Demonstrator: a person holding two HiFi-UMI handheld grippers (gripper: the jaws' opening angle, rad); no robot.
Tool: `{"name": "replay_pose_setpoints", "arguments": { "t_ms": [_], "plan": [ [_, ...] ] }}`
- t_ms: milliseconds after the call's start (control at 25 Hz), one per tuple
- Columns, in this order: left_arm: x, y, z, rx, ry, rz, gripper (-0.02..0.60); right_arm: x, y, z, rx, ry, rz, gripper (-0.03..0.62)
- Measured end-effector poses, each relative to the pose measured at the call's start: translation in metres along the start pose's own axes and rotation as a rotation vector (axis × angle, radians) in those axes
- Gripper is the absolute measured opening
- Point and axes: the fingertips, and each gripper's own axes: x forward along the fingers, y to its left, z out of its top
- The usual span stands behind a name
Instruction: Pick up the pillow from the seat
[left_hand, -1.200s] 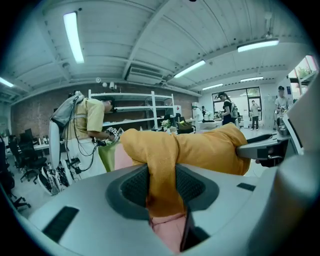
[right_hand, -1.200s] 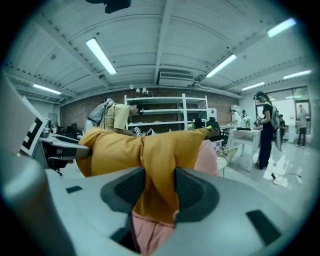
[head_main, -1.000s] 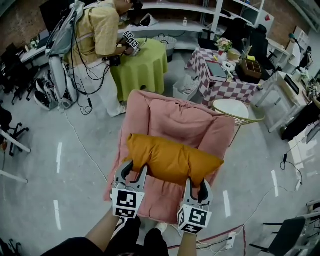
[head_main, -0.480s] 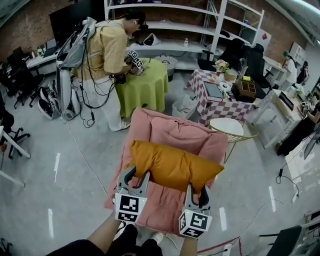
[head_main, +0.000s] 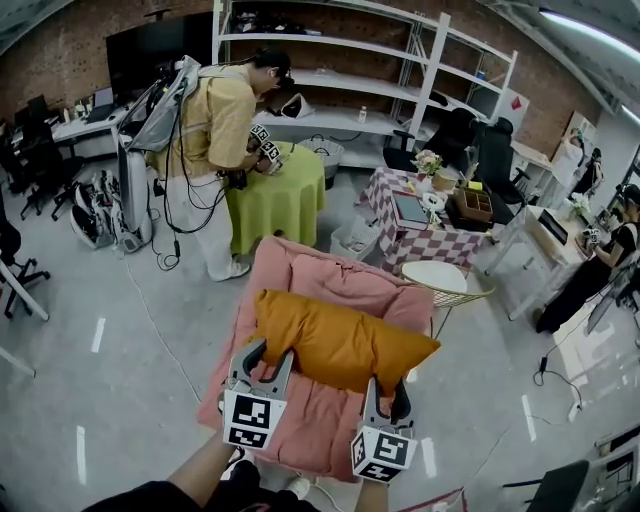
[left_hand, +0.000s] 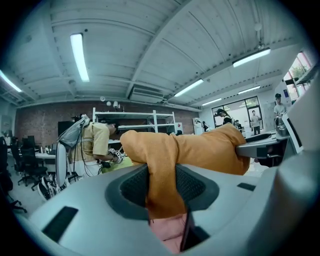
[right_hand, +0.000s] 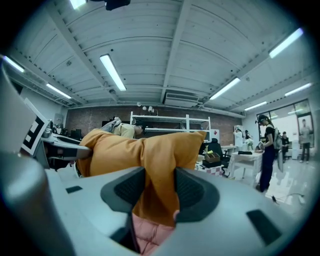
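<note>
left tool (head_main: 266, 352) pinches pillow (head_main: 340, 338) by its near edge | right tool (head_main: 386, 388) clamps same edge | pillow over pink seat (head_main: 320, 268)

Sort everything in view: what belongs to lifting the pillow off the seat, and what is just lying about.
In the job: orange pillow, pink seat, left hand-held gripper and right hand-held gripper, each clamped on the pillow's near edge.
Lying about: green-draped table, checkered table, round white side table, shelving, person in a yellow shirt.
</note>
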Motion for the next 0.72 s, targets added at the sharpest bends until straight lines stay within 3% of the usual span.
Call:
{"name": "replay_pose_setpoints", "arguments": {
  "t_ms": [720],
  "plan": [
    [-0.024, -0.003, 0.024, 0.013, -0.052, 0.007, 0.153, -0.02, 0.001, 0.022, 0.003, -0.053, 0.007, 0.199]
  ]
}}
